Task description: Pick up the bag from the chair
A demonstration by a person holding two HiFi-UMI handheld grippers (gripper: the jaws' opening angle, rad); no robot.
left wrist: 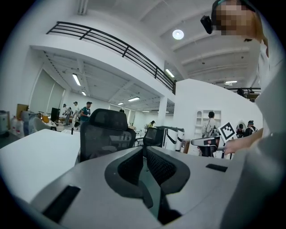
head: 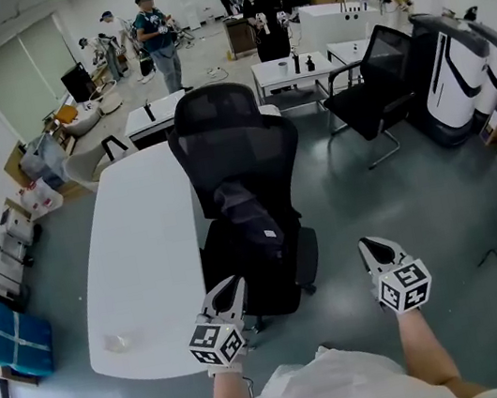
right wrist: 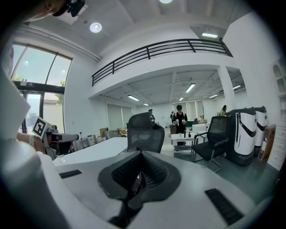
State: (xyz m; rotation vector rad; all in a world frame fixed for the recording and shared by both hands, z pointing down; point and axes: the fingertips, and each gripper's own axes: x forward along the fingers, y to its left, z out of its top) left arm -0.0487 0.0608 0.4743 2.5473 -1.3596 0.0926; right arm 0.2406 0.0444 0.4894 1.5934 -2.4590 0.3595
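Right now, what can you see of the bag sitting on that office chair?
The bag is black, seemingly soft fabric, lumpy in shape. It stands upright on the seat of the black mesh chair, next to a white table, leaning back against the backrest. Only the chair touches it.

Head view: steeply down, just behind the chair (head: 235,148). 2 gripper views: near level along own jaws. All 3 share that chair.
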